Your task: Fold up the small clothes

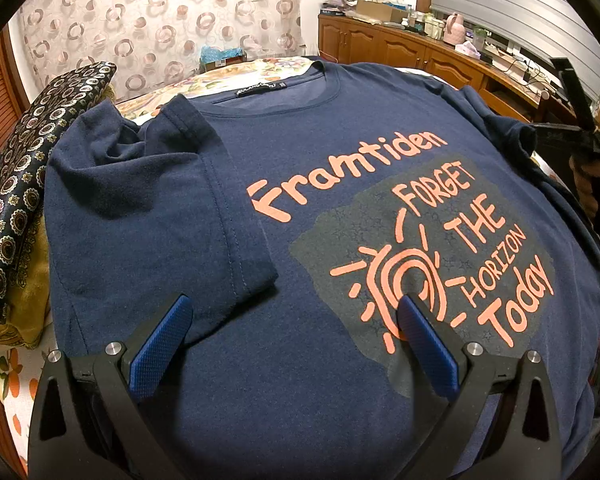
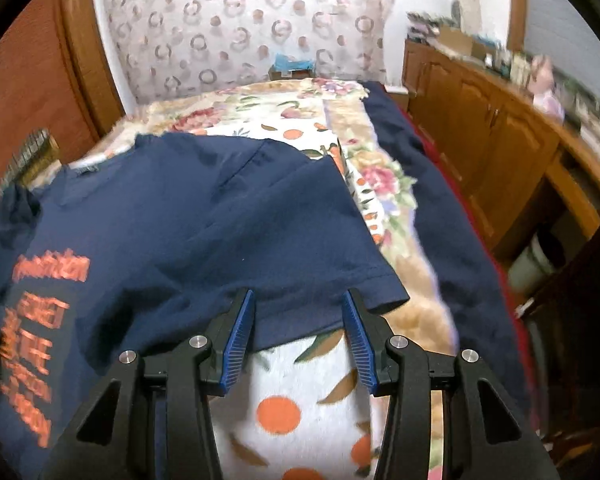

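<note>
A navy T-shirt [image 1: 320,216] with orange print lies face up on the bed. Its left sleeve [image 1: 148,208] is folded inward over the body. My left gripper [image 1: 294,304] is open and empty, hovering just above the shirt's lower front, one finger over the sun print. In the right wrist view the shirt [image 2: 188,232] shows its right sleeve [image 2: 340,280] spread out on the blanket. My right gripper [image 2: 298,300] is open, its fingertips at the sleeve's hem, one on each side of a stretch of the edge. The view is blurred.
A floral and orange-dotted blanket [image 2: 300,400] covers the bed. A dark patterned folded cloth [image 1: 32,184] lies left of the shirt. Another navy cloth [image 2: 452,216] lies along the bed's right side. Wooden cabinets [image 2: 500,140] with clutter stand at the right.
</note>
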Available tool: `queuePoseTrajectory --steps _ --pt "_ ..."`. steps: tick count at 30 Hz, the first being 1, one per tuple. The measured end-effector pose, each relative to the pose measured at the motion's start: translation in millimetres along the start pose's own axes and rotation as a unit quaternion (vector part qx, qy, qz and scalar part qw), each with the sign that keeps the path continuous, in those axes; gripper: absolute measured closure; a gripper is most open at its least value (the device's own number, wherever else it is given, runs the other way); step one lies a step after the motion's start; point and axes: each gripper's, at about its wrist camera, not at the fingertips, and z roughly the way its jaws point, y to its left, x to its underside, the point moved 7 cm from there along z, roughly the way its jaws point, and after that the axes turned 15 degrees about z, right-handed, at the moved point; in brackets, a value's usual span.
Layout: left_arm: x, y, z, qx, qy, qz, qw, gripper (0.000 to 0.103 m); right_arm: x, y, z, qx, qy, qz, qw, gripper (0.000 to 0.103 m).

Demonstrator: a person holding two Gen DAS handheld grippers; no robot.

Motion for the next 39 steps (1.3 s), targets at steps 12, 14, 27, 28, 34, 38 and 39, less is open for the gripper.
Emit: queuePoseTrajectory --steps 12,14,27,28,34,38,39 --pt "0 0 0 0.0 0.0 0.0 1.0 0.0 4 33 -10 0.016 -0.019 -0.073 0.997 0.098" --pt "0 0 0 0.0 0.0 0.0 1.0 0.0 -5 38 -20 -0.003 -0.035 -0.069 0.997 0.099" --pt "0 0 0 0.0 0.0 0.0 1.0 0.0 -21 190 -75 -0.139 -0.089 -0.17 0.972 0.091" --pt "0 0 0 0.0 0.0 0.0 1.0 0.0 -19 196 -74 -0.136 -0.088 -0.174 0.971 0.074" --pt "0 0 0 0.0 0.0 0.0 1.0 0.0 -22 177 -65 -0.134 -0.072 -0.158 0.976 0.057" --pt "0 0 0 0.0 -0.001 0.0 1.0 0.0 -28 149 -44 -0.1 -0.041 -0.134 0.985 0.057" --pt "0 0 0 0.0 -0.001 0.0 1.0 0.0 -26 145 -40 -0.094 -0.028 -0.124 0.987 0.057"
